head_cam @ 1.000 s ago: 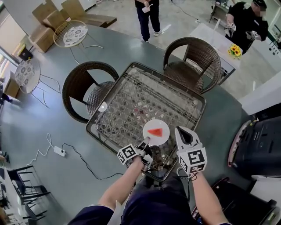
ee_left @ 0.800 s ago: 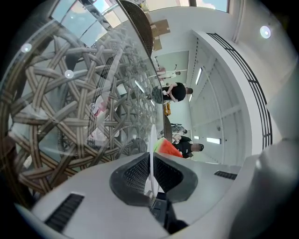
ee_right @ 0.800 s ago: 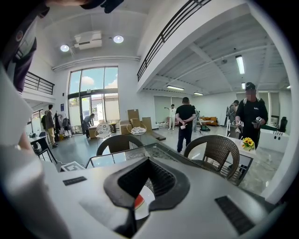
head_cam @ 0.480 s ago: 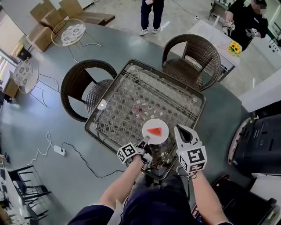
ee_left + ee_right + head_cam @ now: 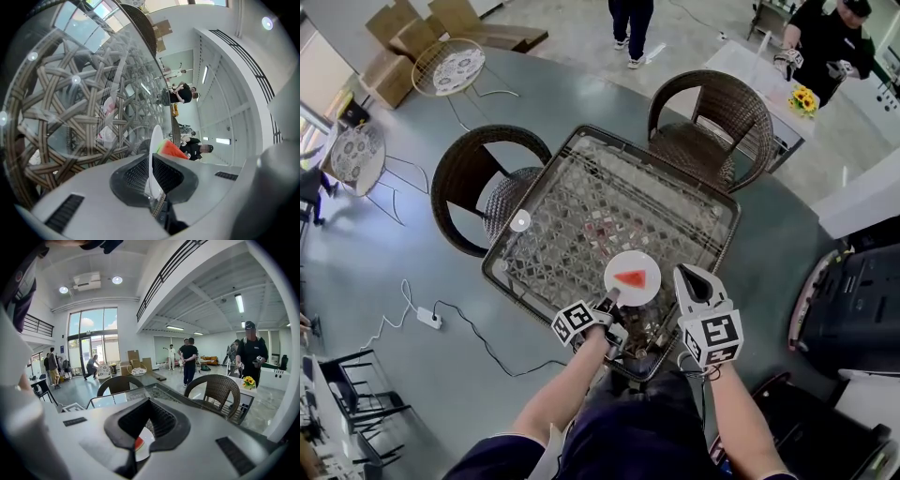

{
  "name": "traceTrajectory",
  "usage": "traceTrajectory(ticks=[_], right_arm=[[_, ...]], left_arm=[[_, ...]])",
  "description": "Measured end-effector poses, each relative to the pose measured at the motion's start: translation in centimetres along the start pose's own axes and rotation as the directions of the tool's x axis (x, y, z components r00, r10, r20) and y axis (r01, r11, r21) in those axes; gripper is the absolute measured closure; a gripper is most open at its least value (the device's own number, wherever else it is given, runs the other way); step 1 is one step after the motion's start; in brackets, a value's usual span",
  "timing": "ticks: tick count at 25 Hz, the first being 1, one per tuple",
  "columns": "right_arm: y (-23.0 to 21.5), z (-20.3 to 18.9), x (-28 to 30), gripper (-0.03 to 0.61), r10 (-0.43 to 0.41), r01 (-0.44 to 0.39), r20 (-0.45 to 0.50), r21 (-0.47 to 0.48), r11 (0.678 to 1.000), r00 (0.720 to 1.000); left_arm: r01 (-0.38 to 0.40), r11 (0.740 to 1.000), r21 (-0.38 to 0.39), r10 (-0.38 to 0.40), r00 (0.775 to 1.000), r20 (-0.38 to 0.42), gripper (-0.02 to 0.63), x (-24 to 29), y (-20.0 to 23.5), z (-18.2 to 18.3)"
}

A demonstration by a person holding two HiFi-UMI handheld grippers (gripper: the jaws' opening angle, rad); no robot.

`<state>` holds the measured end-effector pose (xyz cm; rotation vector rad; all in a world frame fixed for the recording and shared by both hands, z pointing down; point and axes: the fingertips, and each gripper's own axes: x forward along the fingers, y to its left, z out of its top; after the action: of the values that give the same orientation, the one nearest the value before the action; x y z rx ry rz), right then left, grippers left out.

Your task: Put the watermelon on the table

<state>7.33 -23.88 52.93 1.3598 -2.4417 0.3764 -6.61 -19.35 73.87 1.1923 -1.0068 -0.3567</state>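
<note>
A red watermelon slice (image 5: 630,277) lies on a small white plate (image 5: 648,263) on the near part of the glass-topped wicker table (image 5: 581,187). My left gripper (image 5: 610,302) is shut on the plate's near-left rim. In the left gripper view the plate (image 5: 155,138) stands edge-on between the pads, with the watermelon (image 5: 172,149) just beyond my left gripper (image 5: 151,161). My right gripper (image 5: 684,274) hovers to the right of the plate, shut and holding nothing. The right gripper view shows the plate (image 5: 144,447) and slice (image 5: 139,443) below my right gripper (image 5: 149,401).
Two wicker chairs (image 5: 478,178) (image 5: 712,117) stand at the table's far sides. A small round object (image 5: 519,221) sits on the glass at the left. A power strip (image 5: 425,321) and cable lie on the floor. A black machine (image 5: 853,300) stands to the right. People stand beyond.
The plate and both grippers keep their places. The person standing beyond the table has stepped further away.
</note>
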Motion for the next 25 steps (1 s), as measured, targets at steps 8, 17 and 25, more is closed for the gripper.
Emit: traceTrajectory(ticks=[8,17,25], right_arm=[[-0.09,0.15,-0.24,0.577,0.006,-0.006,0.013,0.009,1.000,1.000],[-0.57,0.34,-0.54,0.577,0.012,-0.013,0.026,0.021,1.000,1.000],[-0.78,0.28,-0.55,0.577,0.015,-0.016,0.032,0.026,1.000,0.999]], left_arm=[[-0.134,0.988,0.082,0.134,0.991,0.004,0.595,-0.02,0.81,-0.25],[-0.275,0.942,0.192,0.274,0.961,0.029,0.572,-0.03,0.76,-0.55],[-0.398,0.833,0.384,0.407,0.911,0.062,0.534,-0.07,0.52,-0.57]])
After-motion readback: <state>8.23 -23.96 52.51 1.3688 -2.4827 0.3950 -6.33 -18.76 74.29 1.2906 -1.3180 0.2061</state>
